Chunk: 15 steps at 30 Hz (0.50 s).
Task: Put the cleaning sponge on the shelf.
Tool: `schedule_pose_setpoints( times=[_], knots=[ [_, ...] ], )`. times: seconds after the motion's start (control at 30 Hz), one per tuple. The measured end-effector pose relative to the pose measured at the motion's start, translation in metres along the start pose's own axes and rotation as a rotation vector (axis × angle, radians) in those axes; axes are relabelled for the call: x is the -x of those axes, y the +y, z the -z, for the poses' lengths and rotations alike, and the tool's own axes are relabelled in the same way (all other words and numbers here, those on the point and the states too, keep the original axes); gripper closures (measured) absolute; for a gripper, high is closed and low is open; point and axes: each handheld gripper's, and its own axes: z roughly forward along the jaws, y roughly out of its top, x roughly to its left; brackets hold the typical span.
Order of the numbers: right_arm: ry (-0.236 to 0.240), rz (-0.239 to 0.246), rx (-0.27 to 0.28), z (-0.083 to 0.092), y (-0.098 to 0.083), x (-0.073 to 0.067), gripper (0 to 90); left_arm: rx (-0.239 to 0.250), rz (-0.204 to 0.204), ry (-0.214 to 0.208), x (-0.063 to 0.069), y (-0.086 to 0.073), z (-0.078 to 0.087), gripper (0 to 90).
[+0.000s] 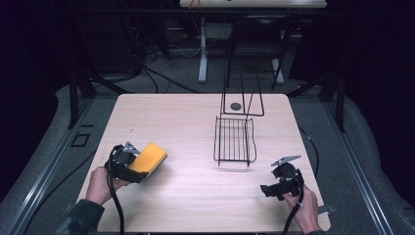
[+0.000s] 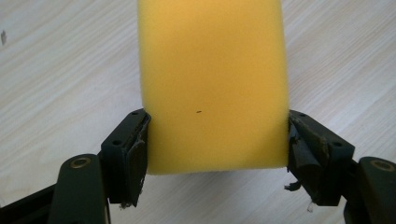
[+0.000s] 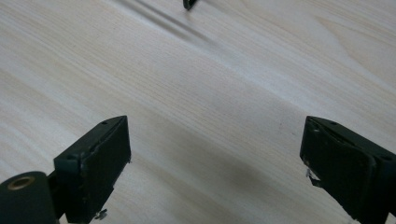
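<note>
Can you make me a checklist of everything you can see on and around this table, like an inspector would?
Surface: pale wooden table, bare apart from the items below.
Job's things: yellow sponge at the near left; black wire rack lying right of the middle; upright black wire frame behind it at the far edge.
Clutter: small dark round spot by the frame; cannot tell what it is.
Grippers: left gripper shut on the sponge, jaws pressing both its sides; right gripper open over bare wood, nothing between its jaws.
Cables: a black cable trails from the left gripper toward the person.
Surroundings: dark room, grey floor, another table's legs beyond.
</note>
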Motion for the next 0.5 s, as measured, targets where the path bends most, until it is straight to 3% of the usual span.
schedule_pose_setpoints(
  times=[0.13,0.27,0.5],
  knots=[
    [-0.011,0.008,-0.003,0.001,0.0,-0.002,8.0,0.017,-0.014,-0.004,0.0,0.004,0.004,28.8],
    [-0.011,-0.008,-0.002,0.001,-0.002,0.003,7.9,0.024,-0.016,-0.042,-0.002,0.012,0.002,28.8],
    [-0.003,-0.013,0.009,0.002,-0.001,0.004,7.6,0.025,-0.07,-0.067,0.005,0.03,-0.003,29.2]
  ],
)
